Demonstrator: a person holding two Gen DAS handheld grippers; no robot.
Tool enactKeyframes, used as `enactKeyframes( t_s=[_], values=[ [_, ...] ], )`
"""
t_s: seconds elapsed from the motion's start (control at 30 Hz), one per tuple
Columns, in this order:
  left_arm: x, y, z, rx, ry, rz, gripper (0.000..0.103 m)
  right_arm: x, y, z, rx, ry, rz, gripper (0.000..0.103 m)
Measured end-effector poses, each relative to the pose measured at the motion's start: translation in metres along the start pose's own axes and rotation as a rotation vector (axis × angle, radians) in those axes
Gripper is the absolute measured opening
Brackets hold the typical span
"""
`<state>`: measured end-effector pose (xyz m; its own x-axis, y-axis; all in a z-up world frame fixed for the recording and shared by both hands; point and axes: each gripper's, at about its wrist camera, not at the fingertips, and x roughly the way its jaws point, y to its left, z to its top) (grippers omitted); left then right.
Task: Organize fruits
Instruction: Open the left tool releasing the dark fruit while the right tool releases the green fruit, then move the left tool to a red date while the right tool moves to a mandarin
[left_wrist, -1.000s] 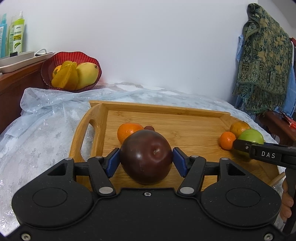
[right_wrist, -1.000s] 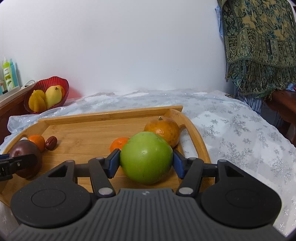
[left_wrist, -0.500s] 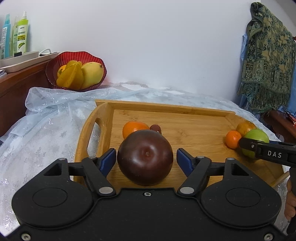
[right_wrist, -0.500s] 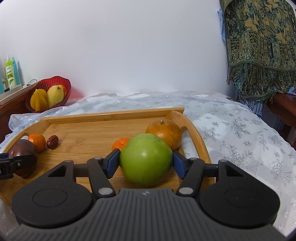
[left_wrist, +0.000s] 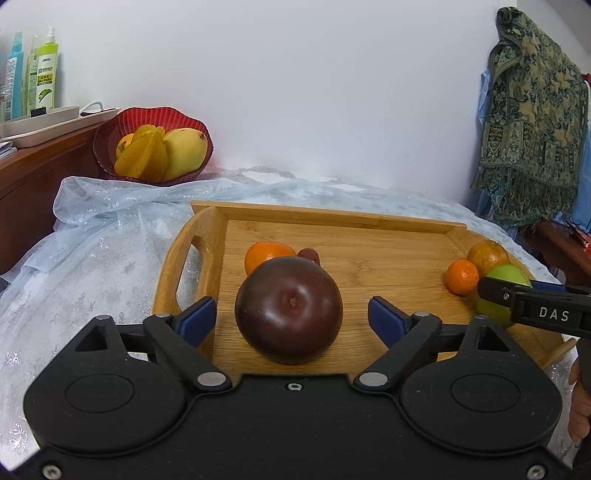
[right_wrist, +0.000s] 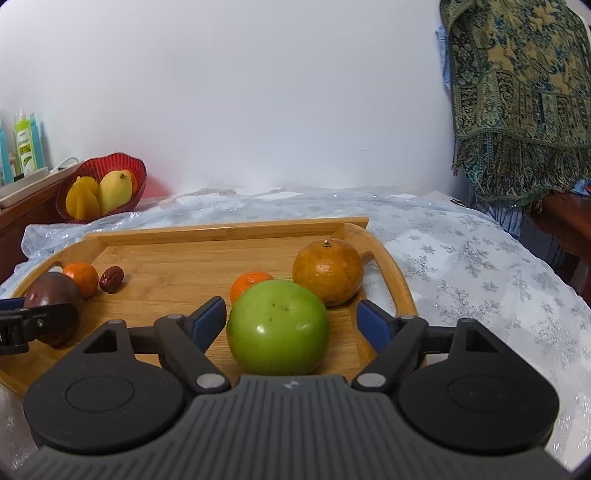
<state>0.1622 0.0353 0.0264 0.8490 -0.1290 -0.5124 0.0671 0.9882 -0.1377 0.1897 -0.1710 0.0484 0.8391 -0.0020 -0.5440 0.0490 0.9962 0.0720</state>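
Note:
A dark red apple rests on the wooden tray near its left end, between the open jaws of my left gripper; the pads stand clear of it. A green apple rests on the tray near its right end, between the open jaws of my right gripper, also untouched. Behind the dark apple lie a small orange and a red date. Behind the green apple lie a small orange and a larger brownish orange.
A red bowl with a mango and starfruit stands at the back left on the lace-covered table. A wooden shelf with bottles is at far left. A patterned cloth hangs at right.
Both grippers have opened: the left let go of the dark red apple and the right let go of the green apple. Both apples now sit on the tray.

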Motion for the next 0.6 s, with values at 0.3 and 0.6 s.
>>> enactKeyframes(
  t_s=[0.3,0.6],
  values=[
    [-0.024,0.005,-0.008,-0.038,-0.029,-0.015,0.095,-0.033,-0.001,-0.011,0.072,-0.062,0.005,0.093],
    [-0.071,0.015,-0.028,-0.056,-0.098,-0.03,0.099,-0.083,0.006,-0.048,0.112,-0.124,0.048,0.101]
  ],
)
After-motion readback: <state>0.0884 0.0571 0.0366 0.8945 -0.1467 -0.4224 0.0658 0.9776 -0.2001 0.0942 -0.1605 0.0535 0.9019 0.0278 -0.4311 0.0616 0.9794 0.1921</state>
